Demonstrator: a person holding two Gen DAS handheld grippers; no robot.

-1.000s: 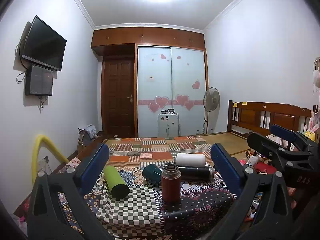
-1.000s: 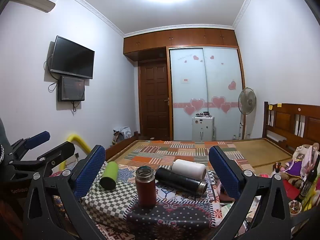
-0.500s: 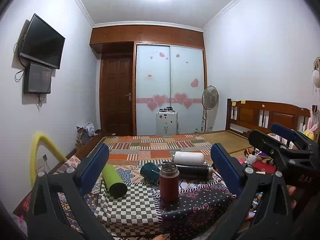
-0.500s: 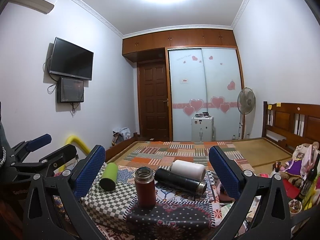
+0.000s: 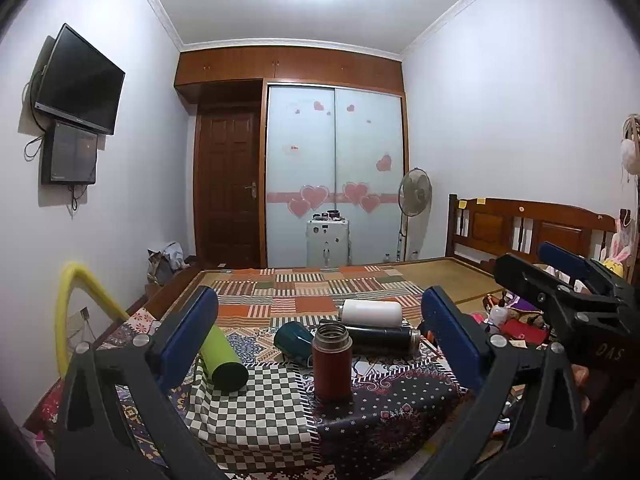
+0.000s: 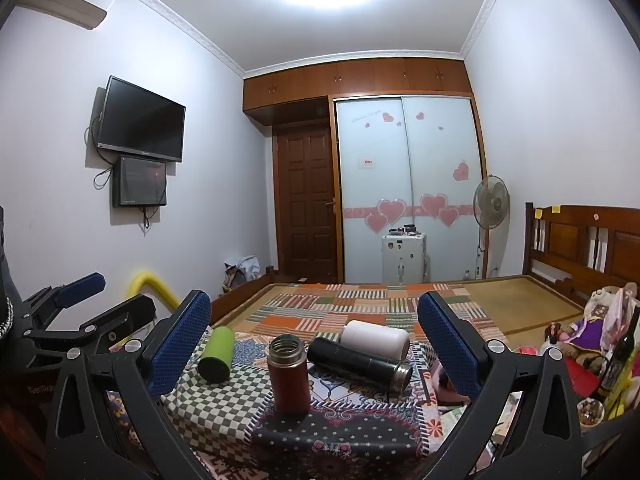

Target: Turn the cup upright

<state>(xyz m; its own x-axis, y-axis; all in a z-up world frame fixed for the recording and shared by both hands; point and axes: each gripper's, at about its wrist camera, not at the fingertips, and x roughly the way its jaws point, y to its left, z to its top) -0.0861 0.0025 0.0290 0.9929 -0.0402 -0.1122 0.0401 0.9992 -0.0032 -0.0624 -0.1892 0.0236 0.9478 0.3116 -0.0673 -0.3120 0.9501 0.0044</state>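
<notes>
A red flask (image 5: 331, 362) (image 6: 289, 374) stands upright and open-topped on a small table with patterned cloths (image 5: 256, 412) (image 6: 340, 428). A green cup (image 5: 223, 359) (image 6: 216, 353), a dark teal cup (image 5: 293, 337), a black flask (image 5: 380, 337) (image 6: 359, 364) and a white cup (image 5: 372, 312) (image 6: 376, 338) all lie on their sides. My left gripper (image 5: 320, 336) and right gripper (image 6: 314, 340) are both open and empty, held back from the table's near side. Each gripper shows at the other view's edge.
Behind the table lies a bed with a patchwork quilt (image 5: 304, 288) and wooden headboard (image 5: 532, 228). A yellow tube (image 5: 80, 300) arches at the left. Toys and clutter (image 6: 592, 320) sit at the right. A fan (image 6: 491, 204) stands by the wardrobe.
Both views have tilted slightly upward, so the table sits a little lower in frame. Both grippers stay open and nothing on the table has moved.
</notes>
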